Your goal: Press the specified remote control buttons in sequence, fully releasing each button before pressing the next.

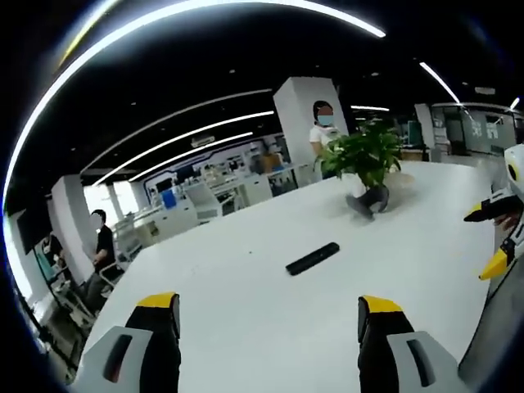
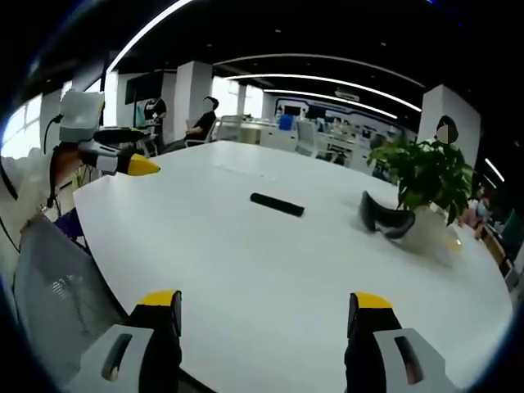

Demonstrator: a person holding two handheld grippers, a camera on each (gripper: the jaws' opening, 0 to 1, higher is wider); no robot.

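The tabletop (image 1: 270, 319) is white and smooth, with a soft sheen that catches the ceiling lights. On it the remote (image 1: 312, 259) looks like matt black plastic. The plant (image 1: 367, 153) has glossy green leaves, and its pot (image 2: 427, 232) is pale and smooth with a blurred shine. Beside it the dark headset (image 2: 385, 217) looks like matt plastic. The left tongs (image 1: 270, 315) and right tongs (image 2: 266, 315) have matt black jaws with yellow tips and grey, plastic-looking bodies. A chair back (image 2: 61, 299) at the table edge looks like grey woven mesh.
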